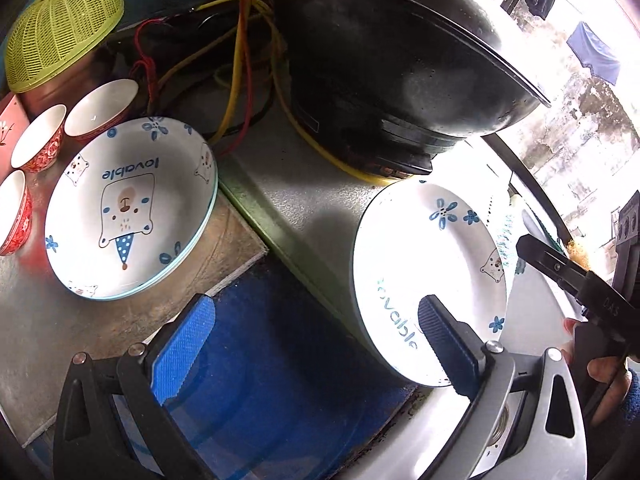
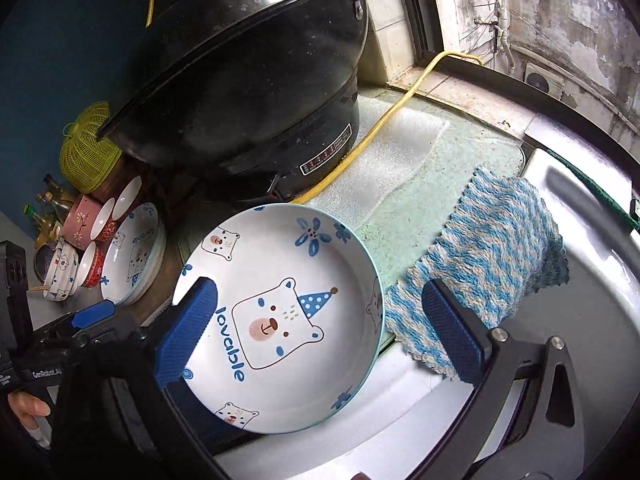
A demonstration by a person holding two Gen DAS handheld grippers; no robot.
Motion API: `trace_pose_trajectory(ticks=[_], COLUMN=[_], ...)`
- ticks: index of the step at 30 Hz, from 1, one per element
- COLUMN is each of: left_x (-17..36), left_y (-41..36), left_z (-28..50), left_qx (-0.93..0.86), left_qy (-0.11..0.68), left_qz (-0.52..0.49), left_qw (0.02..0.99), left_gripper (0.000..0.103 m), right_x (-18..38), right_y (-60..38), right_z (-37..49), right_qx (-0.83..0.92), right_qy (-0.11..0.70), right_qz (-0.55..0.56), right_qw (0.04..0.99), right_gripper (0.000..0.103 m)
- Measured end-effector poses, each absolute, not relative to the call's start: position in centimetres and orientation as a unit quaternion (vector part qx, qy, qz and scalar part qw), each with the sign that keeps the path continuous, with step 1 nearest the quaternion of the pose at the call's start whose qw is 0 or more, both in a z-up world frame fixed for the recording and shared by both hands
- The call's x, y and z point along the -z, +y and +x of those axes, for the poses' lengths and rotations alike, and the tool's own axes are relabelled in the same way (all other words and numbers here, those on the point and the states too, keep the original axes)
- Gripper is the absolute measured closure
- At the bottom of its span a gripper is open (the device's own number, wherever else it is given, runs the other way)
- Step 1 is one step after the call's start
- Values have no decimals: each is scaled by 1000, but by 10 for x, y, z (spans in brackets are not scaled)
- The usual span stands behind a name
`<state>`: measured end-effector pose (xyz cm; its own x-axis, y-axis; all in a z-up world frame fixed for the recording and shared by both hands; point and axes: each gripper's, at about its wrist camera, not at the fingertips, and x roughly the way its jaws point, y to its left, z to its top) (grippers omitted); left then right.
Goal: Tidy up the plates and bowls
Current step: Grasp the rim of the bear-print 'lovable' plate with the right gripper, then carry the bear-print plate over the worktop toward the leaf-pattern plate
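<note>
Bear plate (image 2: 280, 320): on the surface beside the big black pot (image 2: 248, 80), partly behind a blue finger
Right gripper (image 2: 320, 328): wide apart, empty
Left gripper (image 1: 316, 344): wide apart, empty
Plate stack (image 1: 132, 208): beside red bowls (image 1: 40, 140), one cut off

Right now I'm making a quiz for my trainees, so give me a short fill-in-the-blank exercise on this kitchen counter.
1. The word printed on the near plate is ____.
2. The big black pot stands behind that plate, and a ____ cable runs beside it.
3. The striped cloth is white and ____.
4. The red bowls sit beside the far plate, under a ____ basket.

Missing words: lovable; yellow; blue; yellow
</note>
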<state>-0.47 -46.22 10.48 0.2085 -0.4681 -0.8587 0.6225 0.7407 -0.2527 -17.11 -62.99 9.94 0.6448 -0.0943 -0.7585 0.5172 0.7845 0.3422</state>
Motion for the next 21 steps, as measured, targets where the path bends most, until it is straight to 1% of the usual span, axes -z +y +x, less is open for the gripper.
trace_pose_trajectory(ticks=[1, 2, 3, 5, 6, 8, 9, 10, 11, 12, 13, 14, 15, 16, 17, 19, 21], left_x=[-103, -101, -98, -94, -92, -88, -86, -83, -81, -78, -74, -71, -67, -64, -60, -55, -57], left_y=[-465, -468, -472, -479, -483, -490, -493, -497, -500, -503, -505, -506, -507, -508, -509, -510, -515], left_z=[-4, -3, -2, -1, -1, -1, -2, -4, -5, -5, -5, -5, -5, -4, -4, -4, -9], left_qx=[352, 352, 352, 352, 352, 355, 357, 358, 360, 359, 359, 359, 358, 356, 355, 362, 375], left_qy=[524, 526, 529, 532, 534, 538, 540, 541, 543, 546, 550, 554, 559, 563, 568, 576, 571], left_qz=[70, 67, 66, 68, 71, 71, 74, 81, 89, 95, 97, 97, 96, 96, 97, 94, 104], left_qw=[773, 771, 770, 767, 765, 761, 759, 757, 753, 751, 748, 745, 742, 739, 736, 727, 723], left_gripper=[2, 3, 7, 15, 18, 21, 26, 38, 45, 50, 51, 51, 56, 62, 65, 76, 86], right_x=[-97, -94, -91, -84, -80, -72, -69, -66, -62, -59, -56, -53, -51, -48, -47, -44, -43], right_y=[-635, -640, -645, -652, -655, -659, -661, -662, -663, -664, -664, -663, -662, -660, -659, -657, -657], right_z=[-173, -175, -175, -174, -173, -171, -170, -169, -168, -168, -168, -168, -168, -168, -168, -167, -167], right_qx=[176, 173, 169, 160, 158, 151, 147, 146, 143, 140, 139, 136, 134, 132, 129, 128, 132], right_qy=[379, 376, 377, 381, 384, 390, 393, 396, 400, 405, 410, 413, 416, 418, 420, 423, 422], right_qz=[283, 290, 296, 304, 307, 314, 317, 320, 323, 325, 326, 326, 327, 328, 329, 328, 325], right_qw=[864, 863, 861, 858, 857, 852, 851, 848, 845, 843, 841, 839, 838, 837, 836, 835, 836], right_gripper=[3, 8, 12, 23, 25, 38, 43, 55, 67, 71, 75, 76, 77, 81, 85, 86, 90])
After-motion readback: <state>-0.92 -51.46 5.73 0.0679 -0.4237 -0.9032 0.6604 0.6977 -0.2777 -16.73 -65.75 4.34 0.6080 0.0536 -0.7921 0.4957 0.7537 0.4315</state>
